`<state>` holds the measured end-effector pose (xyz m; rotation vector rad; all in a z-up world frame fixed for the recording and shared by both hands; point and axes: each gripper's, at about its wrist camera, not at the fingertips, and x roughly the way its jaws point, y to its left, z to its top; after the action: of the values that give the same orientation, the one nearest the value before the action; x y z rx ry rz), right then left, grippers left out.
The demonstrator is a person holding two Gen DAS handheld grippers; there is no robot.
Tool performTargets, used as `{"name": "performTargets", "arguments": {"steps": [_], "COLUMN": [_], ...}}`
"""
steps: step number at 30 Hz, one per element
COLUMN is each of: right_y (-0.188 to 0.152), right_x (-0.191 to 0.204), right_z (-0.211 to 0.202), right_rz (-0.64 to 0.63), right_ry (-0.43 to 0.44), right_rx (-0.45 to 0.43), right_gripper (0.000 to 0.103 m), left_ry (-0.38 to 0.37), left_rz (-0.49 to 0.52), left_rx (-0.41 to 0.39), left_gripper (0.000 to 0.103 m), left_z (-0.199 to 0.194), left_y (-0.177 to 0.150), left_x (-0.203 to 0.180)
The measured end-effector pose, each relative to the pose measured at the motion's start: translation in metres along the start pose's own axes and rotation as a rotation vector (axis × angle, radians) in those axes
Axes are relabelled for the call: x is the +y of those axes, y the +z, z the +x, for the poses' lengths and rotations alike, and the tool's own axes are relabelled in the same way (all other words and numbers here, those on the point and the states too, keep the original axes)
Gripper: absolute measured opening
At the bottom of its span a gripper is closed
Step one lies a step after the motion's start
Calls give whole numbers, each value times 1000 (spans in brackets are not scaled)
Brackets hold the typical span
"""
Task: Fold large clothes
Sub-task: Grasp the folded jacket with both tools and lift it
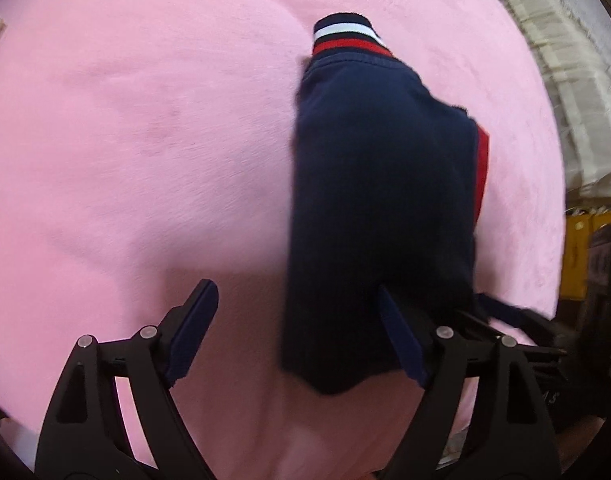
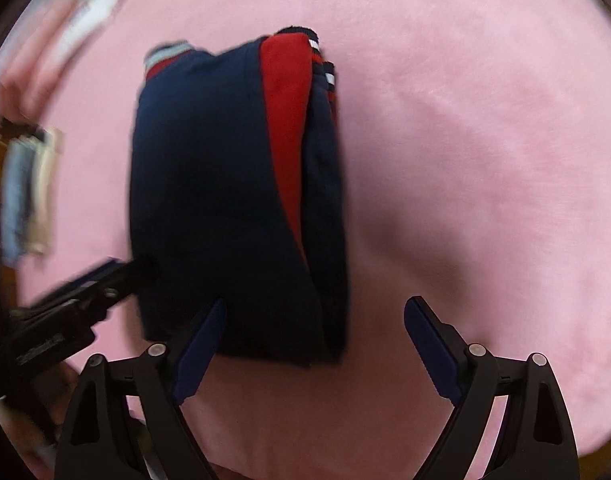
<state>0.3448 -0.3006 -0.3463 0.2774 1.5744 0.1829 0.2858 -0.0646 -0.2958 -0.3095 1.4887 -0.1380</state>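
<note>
Both of my hand-held grippers, left (image 1: 301,328) and right (image 2: 315,340), gape wide, holding nothing; the folded navy garment (image 2: 225,184) lies on the pink blanket (image 2: 485,140); soft, light, floppy, I'd pinch its near edge.

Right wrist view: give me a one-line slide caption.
Folded navy garment with a red panel lying on the pink plush surface, both grippers' jaws open at its near edge.
</note>
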Motion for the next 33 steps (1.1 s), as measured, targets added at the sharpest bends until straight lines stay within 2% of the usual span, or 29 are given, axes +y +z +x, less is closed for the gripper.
{"name": "performTargets", "arguments": {"steps": [2,4,8,10,12,14,17,21,27,33], "right_y": [6,13,21,22,23,24,17,11,-8,-30], "right_x": [-13,-23,-42,-53,-60,-62,-57,-47,-21,52], "right_z": [4,9,21,30,35,32,20,3,-34,-51], "right_rz": [37,88,177,243,294,301,280,249,219,181], "right_ry": [122,210,427,519,580,585,571,560,539,559], "right_rx": [-4,-7,-19,-12,-4,-6,-31,-67,-116,-118], "right_gripper": [76,71,63,63,59,53,41,34,32,31], "left_ry": [-62,-119,-296,-338,-364,-356,-376,-426,-489,-511], "left_rz": [-18,-43,-123,-129,-97,-75,-95,-86,-106,-194], "left_rx": [1,3,-22,-31,-45,-51,-69,-104,-143,-195], "left_gripper": [79,79,79,74,58,55,46,31,30,30], "left_z": [6,12,26,30,29,28,24,10,-23,-84], "left_y": [4,8,18,24,30,30,27,19,1,-28], "left_x": [5,10,27,29,27,23,24,28,54,125]}}
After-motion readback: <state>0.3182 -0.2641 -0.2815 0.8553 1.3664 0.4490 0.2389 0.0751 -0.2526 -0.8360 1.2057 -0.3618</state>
